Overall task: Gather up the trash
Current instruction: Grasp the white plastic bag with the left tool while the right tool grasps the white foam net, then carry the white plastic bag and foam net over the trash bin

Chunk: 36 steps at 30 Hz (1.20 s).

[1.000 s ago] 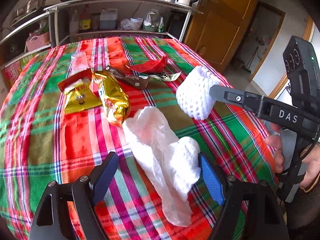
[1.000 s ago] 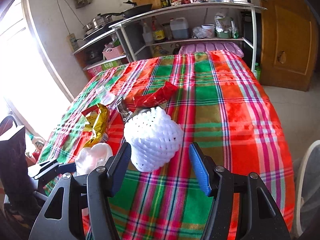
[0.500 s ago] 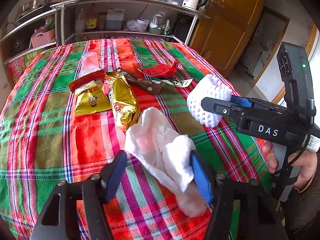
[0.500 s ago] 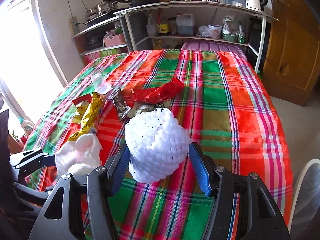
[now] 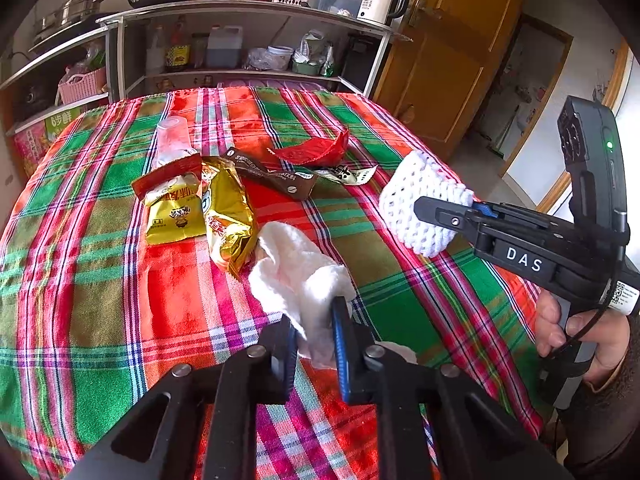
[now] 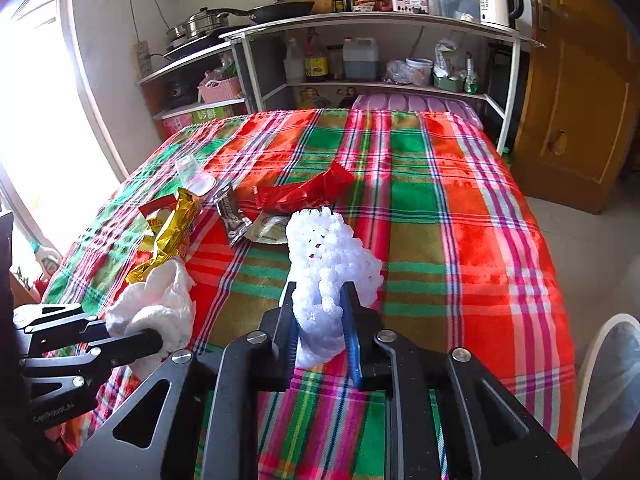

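My left gripper (image 5: 314, 330) is shut on a crumpled white tissue (image 5: 298, 276) near the front of the plaid table (image 5: 100, 280); the tissue also shows in the right wrist view (image 6: 160, 300). My right gripper (image 6: 320, 312) is shut on a white foam fruit net (image 6: 328, 264), squeezed flat between the jaws; the net also shows in the left wrist view (image 5: 422, 206). Other trash lies behind: gold snack bags (image 5: 228, 216), a yellow-red packet (image 5: 172, 200), a brown wrapper (image 5: 272, 174), a red wrapper (image 5: 316, 150) and a clear plastic cup (image 5: 172, 136).
A shelf unit (image 6: 360, 52) with pans, bottles and a kettle stands beyond the table's far edge. A wooden door (image 6: 580, 92) is at the right. A white round object (image 6: 608, 392) sits on the floor to the right of the table.
Both grippers have closed: the left on the tissue, the right on the foam net, which is now squashed. Both items sit a little higher and closer.
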Tool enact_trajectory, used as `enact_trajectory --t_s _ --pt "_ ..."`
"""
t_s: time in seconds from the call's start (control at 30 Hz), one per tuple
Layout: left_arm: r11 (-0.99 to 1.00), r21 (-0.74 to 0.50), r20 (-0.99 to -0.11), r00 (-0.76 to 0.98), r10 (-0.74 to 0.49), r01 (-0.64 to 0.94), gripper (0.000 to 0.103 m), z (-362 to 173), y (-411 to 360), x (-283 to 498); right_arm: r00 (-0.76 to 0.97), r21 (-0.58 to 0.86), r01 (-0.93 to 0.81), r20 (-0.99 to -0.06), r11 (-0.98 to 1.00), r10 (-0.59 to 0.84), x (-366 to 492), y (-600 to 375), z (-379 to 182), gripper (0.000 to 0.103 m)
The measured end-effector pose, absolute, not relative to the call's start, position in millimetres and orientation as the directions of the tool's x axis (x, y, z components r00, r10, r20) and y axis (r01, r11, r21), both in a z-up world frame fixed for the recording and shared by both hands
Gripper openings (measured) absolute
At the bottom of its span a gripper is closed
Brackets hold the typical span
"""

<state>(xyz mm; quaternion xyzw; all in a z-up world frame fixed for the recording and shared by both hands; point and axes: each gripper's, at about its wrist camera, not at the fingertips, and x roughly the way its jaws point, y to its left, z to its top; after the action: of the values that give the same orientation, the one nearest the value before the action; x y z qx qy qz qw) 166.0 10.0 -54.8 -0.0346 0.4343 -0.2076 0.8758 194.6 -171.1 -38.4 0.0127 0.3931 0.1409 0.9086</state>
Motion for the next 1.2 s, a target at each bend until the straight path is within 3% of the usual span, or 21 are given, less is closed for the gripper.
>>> enact_trajectory --t_s 0.43,0.7,1.2 --pt "0.903 -0.232 -0.713 0.568 -0.411 0.361 0.015 -37 4 158 0.695 0.151 -0.221 -0.669 0.964 0.264 168 -191 -22 0.017" --pt "0.882 -0.293 -0.675 0.574 -0.464 0.369 0.015 -29 15 158 0.705 0.168 -0.213 -0.655 0.963 0.27 157 -198 -22 0.017" --pt "0.826 -0.248 -0.627 0.567 -0.535 0.506 0.015 -2 -32 150 0.78 0.161 -0.087 -0.603 0.983 0.168 117 -254 1 0.018"
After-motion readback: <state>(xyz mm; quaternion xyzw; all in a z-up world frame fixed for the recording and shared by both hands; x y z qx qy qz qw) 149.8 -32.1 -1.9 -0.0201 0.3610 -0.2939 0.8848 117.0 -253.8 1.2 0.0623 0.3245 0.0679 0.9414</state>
